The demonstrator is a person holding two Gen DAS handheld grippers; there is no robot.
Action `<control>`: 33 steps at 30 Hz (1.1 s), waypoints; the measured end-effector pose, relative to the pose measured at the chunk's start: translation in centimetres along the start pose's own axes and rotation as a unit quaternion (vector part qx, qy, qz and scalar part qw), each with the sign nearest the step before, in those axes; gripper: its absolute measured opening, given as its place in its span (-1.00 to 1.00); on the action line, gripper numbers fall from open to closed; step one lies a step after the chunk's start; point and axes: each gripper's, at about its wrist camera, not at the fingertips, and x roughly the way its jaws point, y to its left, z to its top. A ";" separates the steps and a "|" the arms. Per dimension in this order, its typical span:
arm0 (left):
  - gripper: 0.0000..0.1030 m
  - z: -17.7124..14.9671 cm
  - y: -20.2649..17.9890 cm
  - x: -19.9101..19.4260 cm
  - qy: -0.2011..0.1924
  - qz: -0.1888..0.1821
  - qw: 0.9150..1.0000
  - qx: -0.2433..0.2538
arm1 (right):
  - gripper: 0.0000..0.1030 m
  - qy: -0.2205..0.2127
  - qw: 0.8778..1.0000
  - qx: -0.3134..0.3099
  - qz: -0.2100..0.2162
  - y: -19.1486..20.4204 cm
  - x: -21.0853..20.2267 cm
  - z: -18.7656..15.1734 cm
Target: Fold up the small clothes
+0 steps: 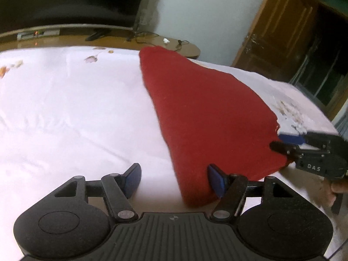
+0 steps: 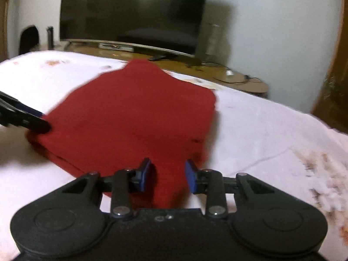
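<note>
A soft red cloth [image 2: 134, 117], folded flat into a rough wedge, lies on a smooth white bedsheet [image 1: 65, 113]. The left gripper [image 1: 174, 179] stands released at its near left corner. The right gripper [image 2: 167, 175] is unclenched over the near edge, gripping nothing.

Both wrist views low, near, angled down, sharing red cloth [image 1: 206, 113]

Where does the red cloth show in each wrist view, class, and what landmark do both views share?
Left wrist view: red cloth runs from centre to lower right, on the white sheet.
Right wrist view: red cloth lies centre, spreading left.
Shared landmark: the dark television behind the bed.
</note>
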 end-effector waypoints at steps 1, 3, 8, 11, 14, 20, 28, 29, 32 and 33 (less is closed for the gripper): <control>0.32 0.2 0.0 -0.2 -0.001 0.003 1.000 -0.007 | -0.31 0.006 1.000 0.022 0.010 -0.7 -0.1 -0.2; 0.32 0.4 -0.3 -1.1 -0.019 0.001 1.000 -0.021 | -0.29 0.001 0.995 0.096 0.033 -2.3 -1.1 -0.5; 0.32 -0.3 -1.1 -0.8 -0.018 -0.012 0.999 -0.035 | -0.24 -0.008 0.971 0.221 0.092 -4.1 -2.4 -0.9; 0.32 -1.1 -0.5 0.4 -0.007 -0.005 0.999 -0.042 | -0.43 0.015 0.965 0.242 0.101 -3.8 -0.9 -2.0; 0.32 -2.0 -0.6 -0.3 -0.010 0.000 0.999 -0.032 | -0.82 0.010 0.964 0.249 0.096 -4.6 -0.5 -2.6; 0.32 -1.7 -1.1 -1.2 -0.014 0.013 1.000 -0.018 | -0.82 0.013 0.969 0.228 0.093 -4.6 -0.6 -3.0; 0.32 1.6 0.7 -2.1 -0.060 0.000 0.997 -0.054 | -0.56 -0.048 0.950 0.293 0.095 -7.9 -1.5 -1.2; 0.32 2.0 0.7 -1.8 -0.060 0.001 0.997 -0.055 | -0.58 -0.054 0.951 0.289 0.098 -8.0 -1.1 -0.6; 0.32 2.9 0.4 -0.7 -0.059 -0.002 0.997 -0.052 | -0.65 -0.061 0.960 0.261 0.084 -7.5 0.6 1.3; 0.32 3.1 0.2 -0.4 -0.059 -0.003 0.997 -0.051 | -0.56 -0.057 0.962 0.256 0.077 -7.4 1.4 1.6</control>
